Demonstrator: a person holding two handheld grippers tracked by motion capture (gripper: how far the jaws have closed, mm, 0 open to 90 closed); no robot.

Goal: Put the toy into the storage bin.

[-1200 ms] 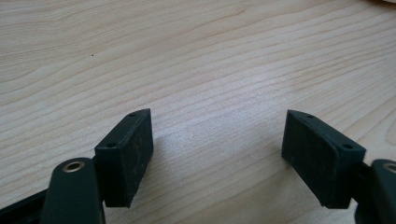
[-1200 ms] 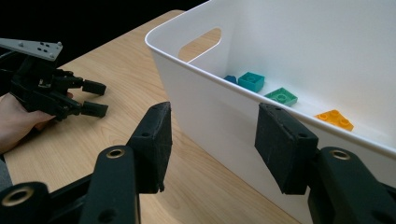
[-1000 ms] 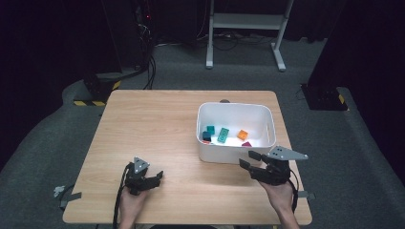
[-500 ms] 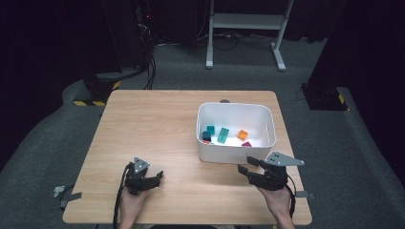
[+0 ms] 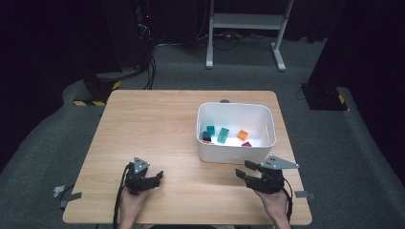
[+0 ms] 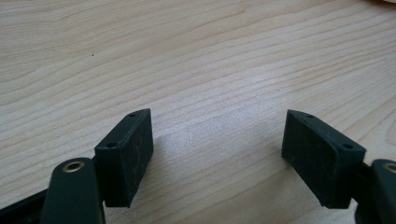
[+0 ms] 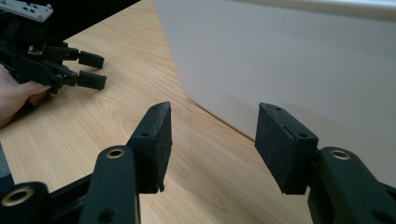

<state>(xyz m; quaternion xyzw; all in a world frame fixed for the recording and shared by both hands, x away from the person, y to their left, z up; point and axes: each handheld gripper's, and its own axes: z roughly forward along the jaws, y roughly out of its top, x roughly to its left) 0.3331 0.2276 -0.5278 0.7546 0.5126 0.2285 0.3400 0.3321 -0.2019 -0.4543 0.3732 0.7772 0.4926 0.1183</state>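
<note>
Several small coloured blocks (image 5: pixel 223 135), seemingly plastic.

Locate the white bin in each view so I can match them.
High view: white bin right of centre on the table.
Left gripper view: bare tabletop ahead of the jaws.
Right gripper view: its wall upper right, beyond the jaws.
Shared landmark: the wooden tabletop.

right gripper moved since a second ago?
Yes. The right gripper has slid toward the table's near edge, away from the white bin. Its jaws are open, nothing between them.
</note>
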